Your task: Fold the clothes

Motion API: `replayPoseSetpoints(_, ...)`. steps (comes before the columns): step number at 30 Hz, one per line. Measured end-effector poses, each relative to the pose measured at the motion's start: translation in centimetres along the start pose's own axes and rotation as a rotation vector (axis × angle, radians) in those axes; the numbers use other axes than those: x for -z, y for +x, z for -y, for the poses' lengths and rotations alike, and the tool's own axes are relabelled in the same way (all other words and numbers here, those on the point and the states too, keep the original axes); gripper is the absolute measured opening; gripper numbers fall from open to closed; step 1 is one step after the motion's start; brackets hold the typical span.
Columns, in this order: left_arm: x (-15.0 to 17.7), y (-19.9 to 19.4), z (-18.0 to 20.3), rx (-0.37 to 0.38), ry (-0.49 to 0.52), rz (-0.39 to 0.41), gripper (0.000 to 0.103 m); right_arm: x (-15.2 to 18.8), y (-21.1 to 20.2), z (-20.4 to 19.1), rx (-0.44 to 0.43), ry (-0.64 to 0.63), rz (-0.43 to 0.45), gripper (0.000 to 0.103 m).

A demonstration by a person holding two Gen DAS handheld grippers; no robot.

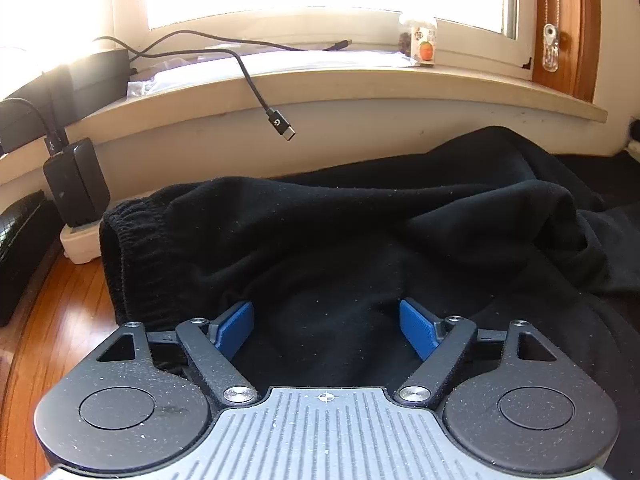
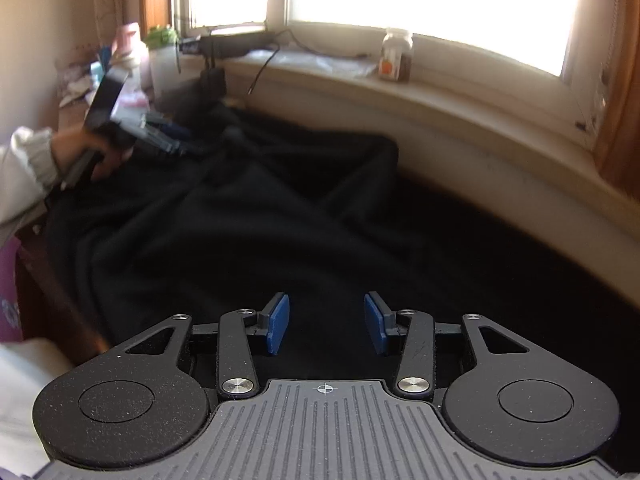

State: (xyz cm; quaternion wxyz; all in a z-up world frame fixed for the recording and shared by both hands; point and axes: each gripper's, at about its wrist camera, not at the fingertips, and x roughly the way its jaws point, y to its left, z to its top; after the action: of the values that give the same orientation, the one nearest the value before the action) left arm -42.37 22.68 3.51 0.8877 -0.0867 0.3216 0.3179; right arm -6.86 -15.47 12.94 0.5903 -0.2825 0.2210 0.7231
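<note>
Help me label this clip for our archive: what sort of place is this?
Probably a room in a home: black clothes lie on a wooden floor under a sunlit window sill holding a jar and charging cables.

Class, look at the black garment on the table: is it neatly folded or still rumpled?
Still rumpled. The black garment lies in loose bunched ridges, its ribbed waistband spread open at one end.
</note>
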Motion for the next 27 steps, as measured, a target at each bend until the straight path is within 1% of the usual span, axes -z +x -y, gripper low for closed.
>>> replayPoseSetpoints(3, -0.1, -1.0, 1.0, -0.04, 0.02, 0.016, 0.081, 2.9, -0.9, -1.5, -0.023, 0.002, -0.033, 0.043)
replayPoseSetpoints(5, -0.1, -2.4, 2.2, -0.036, 0.032, 0.047, 0.08, 4.4, -1.4, -2.3, -0.04, 0.0, -0.046, 0.043)
replayPoseSetpoints(8, -0.3, -5.1, 4.7, -0.003, 0.056, 0.105, 0.08, 5.7, -2.4, -2.8, -0.058, 0.007, -0.047, 0.043)
replayPoseSetpoints(11, -0.1, -7.2, 8.1, 0.06, 0.115, 0.139, 0.08, 6.1, -3.0, -2.9, -0.062, 0.018, -0.037, 0.043)
replayPoseSetpoints(16, 0.7, -8.0, 14.1, 0.161, 0.216, 0.129, 0.081, 6.6, -2.6, -3.0, -0.058, 0.003, -0.057, 0.043)
replayPoseSetpoints(20, 1.4, -7.7, 17.8, 0.211, 0.271, 0.119, 0.081, 7.0, -2.5, -3.4, -0.027, -0.016, -0.061, 0.041)
replayPoseSetpoints(21, 1.6, -7.7, 18.5, 0.221, 0.285, 0.117, 0.081, 7.0, -2.6, -3.5, -0.018, -0.022, -0.059, 0.037)
replayPoseSetpoints(22, 1.9, -7.7, 19.1, 0.23, 0.297, 0.115, 0.082, 7.0, -2.6, -3.5, -0.008, -0.03, -0.058, 0.025)
replayPoseSetpoints(24, 2.4, -8.0, 20.1, 0.255, 0.314, 0.11, 0.082, 6.9, -2.8, -3.6, 0.013, -0.05, -0.046, 0.009)
replayPoseSetpoints(27, 3.0, -8.4, 21.0, 0.295, 0.328, 0.108, 0.082, 6.3, -3.2, -2.9, 0.054, -0.046, -0.003, 0.003)
